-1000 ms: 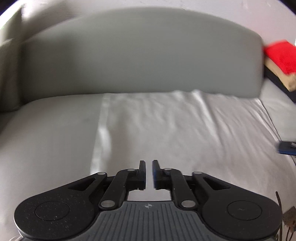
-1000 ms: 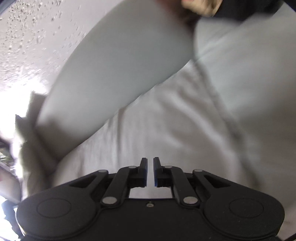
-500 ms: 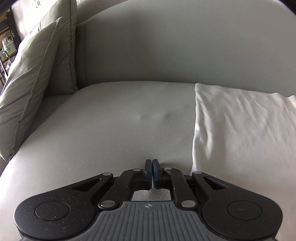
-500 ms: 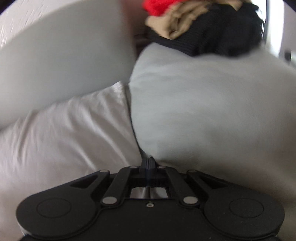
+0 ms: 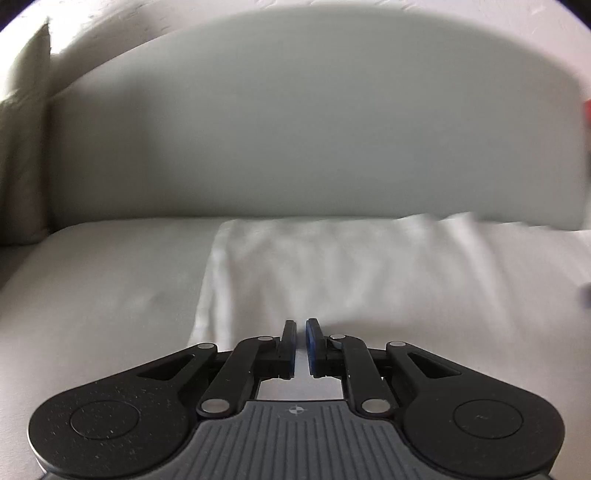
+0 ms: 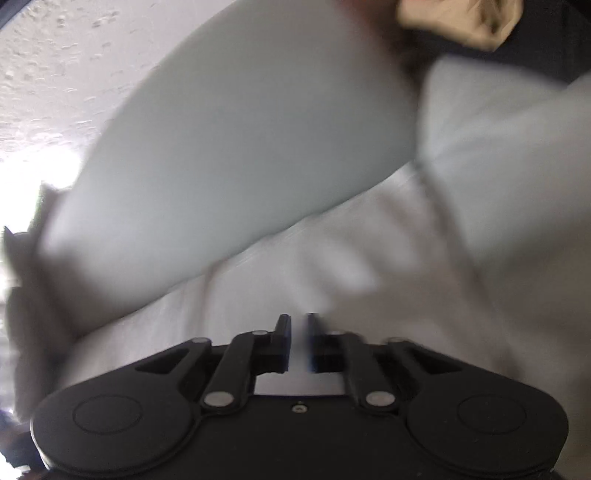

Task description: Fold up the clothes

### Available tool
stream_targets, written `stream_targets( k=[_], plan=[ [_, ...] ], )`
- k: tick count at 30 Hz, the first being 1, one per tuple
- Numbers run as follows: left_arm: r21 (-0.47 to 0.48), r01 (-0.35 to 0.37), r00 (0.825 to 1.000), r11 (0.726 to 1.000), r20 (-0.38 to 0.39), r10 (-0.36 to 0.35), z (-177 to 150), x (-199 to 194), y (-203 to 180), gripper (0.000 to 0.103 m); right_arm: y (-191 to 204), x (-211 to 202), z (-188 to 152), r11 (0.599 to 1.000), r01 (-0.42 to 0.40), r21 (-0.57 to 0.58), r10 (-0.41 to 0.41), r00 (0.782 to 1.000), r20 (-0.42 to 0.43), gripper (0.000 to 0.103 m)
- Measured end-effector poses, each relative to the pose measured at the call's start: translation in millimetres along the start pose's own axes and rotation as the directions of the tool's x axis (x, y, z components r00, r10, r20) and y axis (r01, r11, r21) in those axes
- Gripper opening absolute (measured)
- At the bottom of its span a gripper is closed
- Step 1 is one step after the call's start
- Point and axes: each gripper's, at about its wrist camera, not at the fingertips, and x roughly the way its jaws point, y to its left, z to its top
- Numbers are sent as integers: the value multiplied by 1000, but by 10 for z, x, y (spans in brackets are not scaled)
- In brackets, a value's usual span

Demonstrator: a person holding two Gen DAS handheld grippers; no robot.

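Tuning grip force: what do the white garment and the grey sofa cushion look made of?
White garment lying flat on the seat: thin woven cloth, probably cotton, matte; it shows fine soft creases. Grey sofa back cushion: smooth upholstery, matte, taut and without creases; whether fabric or faux leather is unclear through the blur.

The sofa seat point(image 5: 96, 295) left of the white cloth point(image 5: 369, 280) lies bare — a gripper can pass there. The backrest point(image 5: 295, 129) closes the far side, a cushion point(image 5: 22, 147) the left end — a clothes pile point(image 6: 517, 33) the right.
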Motion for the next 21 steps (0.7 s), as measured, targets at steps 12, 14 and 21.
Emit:
stream_targets(
  k=[12, 14, 21],
  plan=[
    [-64, -149, 989, 987, 9, 150, 299, 42, 280, 9, -101, -145, 209, 970, 244, -1, -242, 961, 135, 4],
    [-50, -60, 996, 997, 63, 63, 362, -73, 190, 9, -65, -237, 246, 988, 152, 37, -156, 974, 166, 6],
    [128, 90, 991, 988, 89, -102, 571, 105, -527, 16, 63, 306, 356, 983, -157, 97, 156, 988, 16, 7]
  ],
)
